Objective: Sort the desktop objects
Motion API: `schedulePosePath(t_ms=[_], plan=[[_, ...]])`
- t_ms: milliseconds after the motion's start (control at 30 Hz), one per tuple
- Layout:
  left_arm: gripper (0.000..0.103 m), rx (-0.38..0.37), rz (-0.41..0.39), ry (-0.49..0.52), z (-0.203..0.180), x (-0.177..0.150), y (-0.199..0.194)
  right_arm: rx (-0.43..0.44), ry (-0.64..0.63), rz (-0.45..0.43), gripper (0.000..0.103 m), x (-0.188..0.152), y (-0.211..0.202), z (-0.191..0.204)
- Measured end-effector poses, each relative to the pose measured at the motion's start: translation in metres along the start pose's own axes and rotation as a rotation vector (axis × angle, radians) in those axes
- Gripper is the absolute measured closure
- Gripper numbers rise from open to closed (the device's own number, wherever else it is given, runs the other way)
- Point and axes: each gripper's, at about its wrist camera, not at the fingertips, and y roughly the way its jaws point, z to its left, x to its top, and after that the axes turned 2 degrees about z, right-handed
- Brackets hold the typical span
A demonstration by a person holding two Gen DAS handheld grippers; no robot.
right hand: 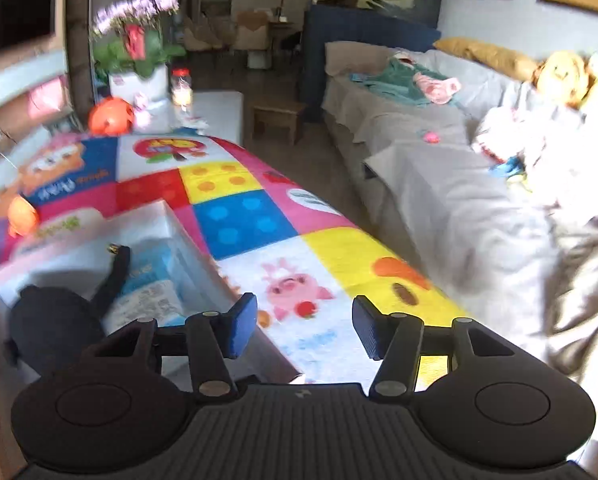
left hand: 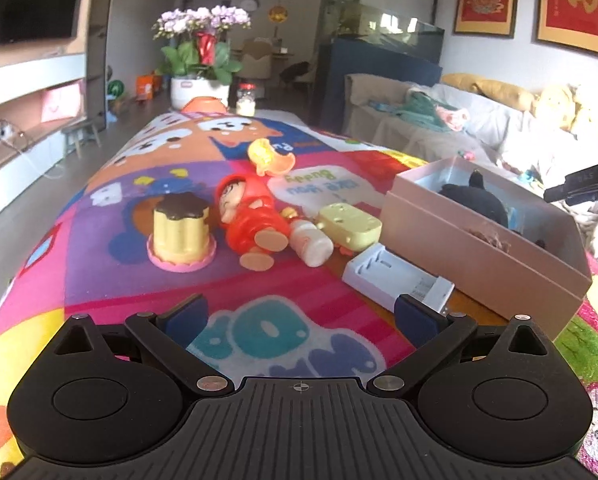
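Both my tongs, left (left hand: pixel 301 312) and right (right hand: pixel 305 326), gape empty; reaching the doll (left hand: pixel 251 216) could roll the bottle (left hand: pixel 311 242) nearby.

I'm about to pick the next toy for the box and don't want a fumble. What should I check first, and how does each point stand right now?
1. Left hand-held gripper empty and open: ok.
2. Right hand-held gripper empty, nothing between its pads: ok.
3. Box open on top, with room left: ok; a black toy lies inside.
4. Toys still on the mat: ok; pudding toy, red doll, small bottle.
5. Doll free to lift alone: not ok; the bottle lies against it.
6. Right view sharp enough to aim: not ok, blurred.
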Motion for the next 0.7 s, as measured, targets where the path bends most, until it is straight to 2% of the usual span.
schedulePosePath(t_ms=[67,100,233,400,500,567,633,700], plan=[[0.001,0.008,0.010,-0.020,0.003,0.001,0.002,0.080,0.002,0.026,0.053,-0.002,-0.001,0.002],[0.001,0.011,0.014,-0.028,0.004,0.001,0.002,0.116,-0.006,0.039,0.051,-0.005,-0.001,0.005],[0.001,0.012,0.021,-0.036,0.006,0.001,0.004,0.096,-0.056,0.036,0.043,-0.026,-0.017,0.031],[0.001,0.015,0.026,-0.043,0.007,0.002,0.005,0.281,-0.019,0.073,0.043,-0.033,-0.036,0.053],[0.001,0.020,0.019,-0.046,0.008,0.002,0.003,0.340,-0.078,0.079,0.045,-0.033,-0.039,0.079],[0.001,0.028,0.017,-0.045,0.011,0.002,0.003,0.319,-0.128,0.022,0.046,-0.026,-0.050,0.094],[0.001,0.035,0.024,-0.059,0.014,0.003,0.005,0.285,-0.176,-0.084,0.046,-0.011,-0.066,0.110],[0.001,0.033,0.033,-0.074,0.017,0.005,0.007,0.340,-0.186,-0.113,0.039,0.014,-0.075,0.129]])
